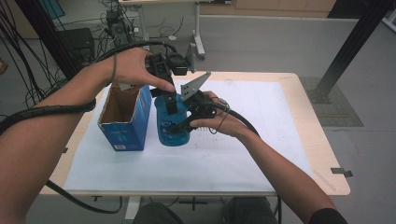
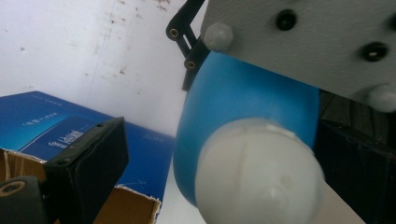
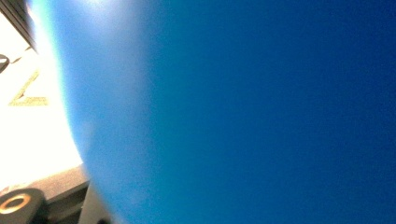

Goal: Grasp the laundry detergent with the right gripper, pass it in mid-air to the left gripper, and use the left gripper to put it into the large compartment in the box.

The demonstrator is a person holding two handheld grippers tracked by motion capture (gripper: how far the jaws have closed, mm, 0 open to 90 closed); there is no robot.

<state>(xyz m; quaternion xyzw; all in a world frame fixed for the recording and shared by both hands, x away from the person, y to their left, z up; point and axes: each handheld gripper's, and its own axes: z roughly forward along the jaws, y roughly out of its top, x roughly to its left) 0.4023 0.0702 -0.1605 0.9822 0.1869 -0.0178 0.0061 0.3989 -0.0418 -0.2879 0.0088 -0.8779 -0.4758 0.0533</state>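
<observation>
A blue bottle (image 1: pixel 172 134) with a white cap (image 2: pixel 259 172) stands on the white sheet, just right of an open blue cardboard box (image 1: pixel 125 119). My right gripper (image 1: pixel 181 127) comes in from the right and is shut on the bottle's body, whose blue side (image 3: pixel 257 112) fills the right gripper view. My left gripper (image 1: pixel 170 103) hangs over the bottle's top, pointing down. In the left gripper view its jaws stand either side of the cap, and the left jaw is clearly apart from it. The right gripper's grey plate (image 2: pixel 303 42) shows just above the bottle (image 2: pixel 243 93).
The white sheet (image 1: pixel 261 154) covers most of the wooden table (image 1: pixel 327 158). The box (image 2: pixel 60 123) is open at the top, its brown inside showing. Cables and table legs lie on the floor beyond the far edge.
</observation>
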